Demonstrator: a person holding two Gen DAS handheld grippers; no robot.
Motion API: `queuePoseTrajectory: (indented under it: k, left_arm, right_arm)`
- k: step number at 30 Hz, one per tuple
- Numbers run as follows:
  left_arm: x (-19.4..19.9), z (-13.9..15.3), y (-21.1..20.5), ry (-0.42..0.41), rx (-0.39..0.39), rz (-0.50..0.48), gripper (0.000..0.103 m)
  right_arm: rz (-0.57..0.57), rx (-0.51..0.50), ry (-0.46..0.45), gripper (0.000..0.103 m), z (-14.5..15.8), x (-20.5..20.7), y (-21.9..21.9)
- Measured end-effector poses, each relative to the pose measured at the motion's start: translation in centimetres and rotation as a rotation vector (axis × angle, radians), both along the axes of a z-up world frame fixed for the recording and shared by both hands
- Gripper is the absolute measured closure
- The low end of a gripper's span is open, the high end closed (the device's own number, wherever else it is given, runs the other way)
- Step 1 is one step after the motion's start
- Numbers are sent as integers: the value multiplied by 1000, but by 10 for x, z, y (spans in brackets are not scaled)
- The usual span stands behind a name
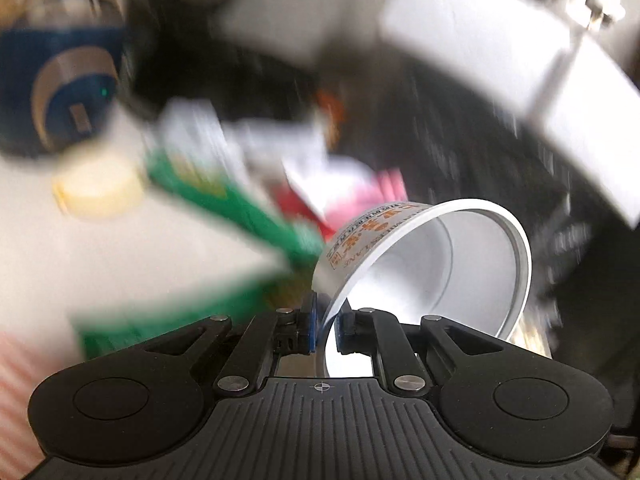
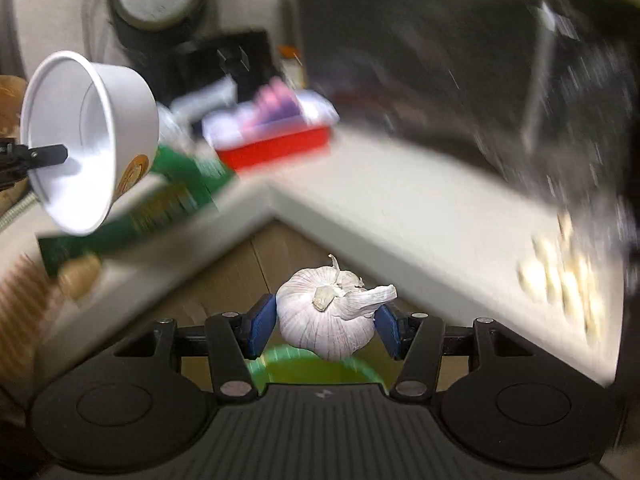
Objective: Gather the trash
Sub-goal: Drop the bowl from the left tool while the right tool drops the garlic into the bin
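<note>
A: Start at the right tool. What does it hold?

B: A garlic bulb, squeezed between the blue pads at about half spread. Its stem points to three o'clock, so its long axis runs across the jaws.

A: And below it?

B: At six o'clock, partly hidden by the bulb and the tool body, a green bin shows its rim. I judge the bulb sits over it already, so the coming move is a release, not a reach.

A: The left tool?

B: Nearly closed, pinching the thin wall of a white paper cup. The cup lies tipped, mouth toward three o'clock in the left view. From the right view the cup is at ten o'clock, well apart from the bin, above the tabletop. So the right hand is nearer the bin.

A: Any writing?

B: Orange print in a box on the cup's side, upside down and too blurred to read. A green packet and a red box lie beyond; their labels are smeared too.
</note>
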State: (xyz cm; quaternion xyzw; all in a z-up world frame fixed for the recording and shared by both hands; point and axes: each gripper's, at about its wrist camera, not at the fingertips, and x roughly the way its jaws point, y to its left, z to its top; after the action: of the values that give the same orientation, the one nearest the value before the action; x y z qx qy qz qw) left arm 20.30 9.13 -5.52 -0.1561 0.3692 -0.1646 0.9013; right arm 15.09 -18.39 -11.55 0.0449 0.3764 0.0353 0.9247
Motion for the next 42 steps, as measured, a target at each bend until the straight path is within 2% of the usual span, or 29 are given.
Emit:
queuePoseTrajectory:
  k: [4, 7, 8, 10, 12, 16, 18, 21, 22, 24, 27, 31, 35, 37, 39, 42]
  left_arm:
    - [0, -65, -48, 241, 43, -29, 90]
    - [5, -129, -73, 430, 63, 30, 90]
    - [5, -151, -81, 478, 67, 56, 88]
    - [8, -198, -93, 553, 47, 102, 77]
    - [13, -249, -104, 613, 26, 110, 66]
    - [15, -341, -111, 715, -36, 116, 68]
    - [14, -367, -108, 692, -2, 124, 68]
    - [13, -384, -105, 646, 110, 131, 68]
    - [11, -385, -99, 655, 131, 159, 68]
    - [0, -377, -82, 663, 84, 229, 68]
    - [-22, -342, -66, 637, 22, 266, 68]
    - [-51, -285, -55, 590, -22, 207, 68]
    - [-71, -241, -53, 523, -45, 161, 68]
    - [-79, -221, -45, 495, -76, 159, 68]
    - [-85, -212, -42, 466, -94, 151, 68]
    - [-90, -187, -36, 412, -101, 142, 68]
  right_arm:
    - [-30, 25, 67, 49, -40, -26, -24]
    - [-42, 25, 133, 49, -71, -46, -42]
    - [-50, 35, 162, 49, -81, -52, -49]
    - [-65, 57, 207, 49, -98, -59, -61]
    - [-72, 64, 244, 49, -115, -62, -70]
    - [-46, 45, 293, 49, -142, -66, -80]
    - [-23, 11, 309, 49, -153, -64, -79]
    - [23, -51, 330, 49, -167, -54, -72]
    - [41, -64, 336, 49, -171, -49, -67]
    - [74, -70, 354, 49, -179, -39, -60]
    - [126, -41, 386, 49, -194, -20, -48]
    - [218, 4, 392, 49, -208, 10, -18]
    - [264, 82, 419, 49, -242, 51, 19]
    - [261, 111, 469, 49, -266, 70, 31]
    - [247, 142, 558, 49, -289, 86, 43]
    - [210, 179, 622, 49, -291, 95, 42]
